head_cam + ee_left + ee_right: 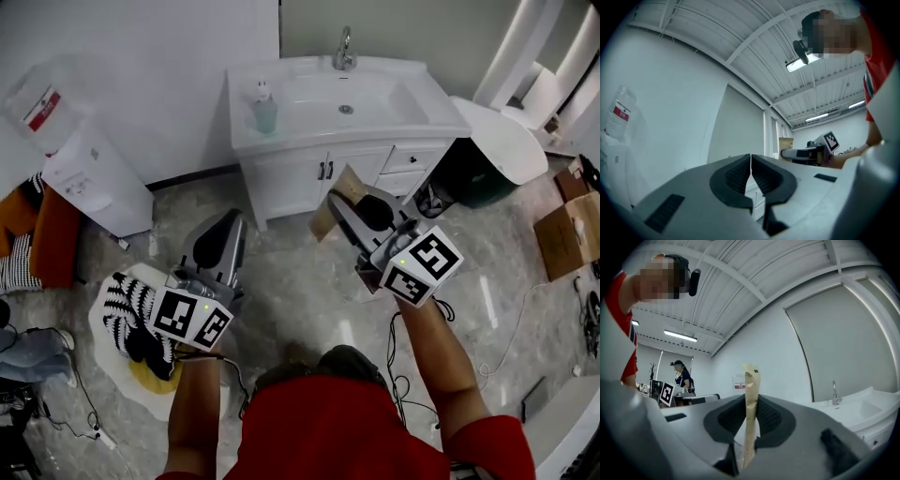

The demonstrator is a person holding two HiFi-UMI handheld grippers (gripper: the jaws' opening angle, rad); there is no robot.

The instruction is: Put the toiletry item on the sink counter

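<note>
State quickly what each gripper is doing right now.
Left gripper: closed, holding nothing.
Right gripper: closed on a thin tan packet.

The sink tabletop (pixel 412 117) stands at my twelve o'clock, with the tap (pixel 344 52) at its back and a bottle (pixel 264 108) on its left end. A water dispenser (pixel 89 178) stands at ten o'clock, a toilet (pixel 502 136) at two and a cardboard box (pixel 567 234) on the floor at three. At eight, a striped cloth (pixel 131 314) lies on a mat (pixel 101 330). My right gripper (pixel 336 202), a flat packet (pixel 345 186) between its fingers, hangs before the cabinet. My left gripper (pixel 228 220) hangs to its left.
</note>
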